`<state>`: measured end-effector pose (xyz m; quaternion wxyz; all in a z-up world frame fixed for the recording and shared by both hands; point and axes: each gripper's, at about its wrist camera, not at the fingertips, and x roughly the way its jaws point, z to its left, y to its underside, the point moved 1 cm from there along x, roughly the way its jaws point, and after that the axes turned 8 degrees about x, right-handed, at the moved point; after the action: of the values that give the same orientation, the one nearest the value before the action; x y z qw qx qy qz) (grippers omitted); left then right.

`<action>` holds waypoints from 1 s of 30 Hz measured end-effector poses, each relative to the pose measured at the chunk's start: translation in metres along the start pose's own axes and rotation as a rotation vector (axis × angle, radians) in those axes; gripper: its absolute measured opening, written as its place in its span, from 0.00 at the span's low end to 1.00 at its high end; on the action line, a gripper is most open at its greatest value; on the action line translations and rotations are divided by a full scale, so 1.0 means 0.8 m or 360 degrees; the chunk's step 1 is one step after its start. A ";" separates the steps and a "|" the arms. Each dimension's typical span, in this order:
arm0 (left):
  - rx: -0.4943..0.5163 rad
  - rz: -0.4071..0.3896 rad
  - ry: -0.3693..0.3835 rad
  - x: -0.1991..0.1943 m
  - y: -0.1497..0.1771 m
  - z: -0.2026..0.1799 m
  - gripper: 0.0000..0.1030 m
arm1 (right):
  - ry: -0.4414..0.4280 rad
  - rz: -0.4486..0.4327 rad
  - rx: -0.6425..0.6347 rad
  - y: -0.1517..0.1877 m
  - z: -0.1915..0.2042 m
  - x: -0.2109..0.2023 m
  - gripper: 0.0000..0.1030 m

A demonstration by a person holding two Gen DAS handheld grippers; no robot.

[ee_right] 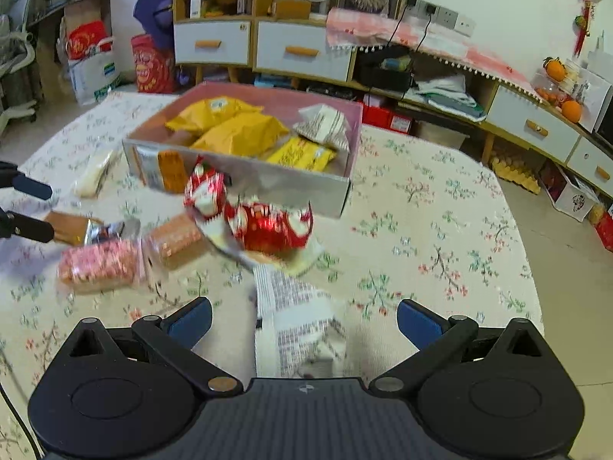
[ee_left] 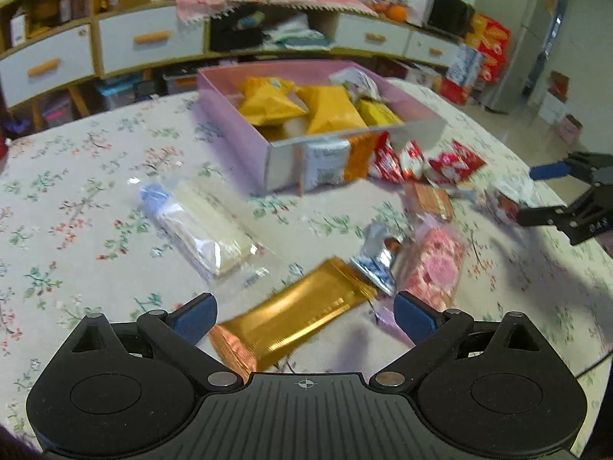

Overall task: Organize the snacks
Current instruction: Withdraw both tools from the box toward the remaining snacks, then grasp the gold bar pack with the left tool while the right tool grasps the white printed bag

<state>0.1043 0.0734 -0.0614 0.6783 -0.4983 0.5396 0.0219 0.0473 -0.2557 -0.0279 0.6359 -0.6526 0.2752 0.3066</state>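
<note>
Pink box [ee_left: 230, 115] ahead of both grippers, part-filled. Left gripper [ee_left: 304, 316] spread, straddling gold wrapper bar [ee_left: 295, 316]; right gripper [ee_right: 304, 322] spread over white printed packet [ee_right: 299, 314]. Looks like pre-grasp: next, pinch, lift, carry to box.

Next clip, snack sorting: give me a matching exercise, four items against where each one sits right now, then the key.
Things:
1. gold bar wrapper
2. yellow packets
3. red foil snacks
4. white printed packet

Places:
A. inside the pink box
B. between the open left gripper fingers
C. between the open right gripper fingers
D. on the tablecloth just in front of the box

Pairs: 1-B, 2-A, 3-D, 4-C
</note>
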 end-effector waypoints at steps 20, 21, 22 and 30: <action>0.0185 0.0181 -0.0098 0.015 0.003 -0.027 0.75 | 0.0052 0.0127 -0.0064 0.013 0.003 0.018 0.78; 0.0184 0.0173 -0.0104 0.015 0.002 -0.027 0.70 | 0.0057 0.0125 -0.0061 0.012 0.003 0.018 0.77; 0.0182 0.0168 -0.0107 0.015 0.001 -0.027 0.67 | 0.0062 0.0124 -0.0057 0.012 0.002 0.019 0.77; 0.0201 0.0159 -0.0141 0.016 -0.003 -0.031 0.49 | 0.0079 0.0127 -0.0042 0.011 -0.003 0.023 0.70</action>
<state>0.0935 0.0483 -0.0674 0.7295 -0.4256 0.5337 0.0438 0.0530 -0.2582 -0.0471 0.6076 -0.6568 0.3126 0.3189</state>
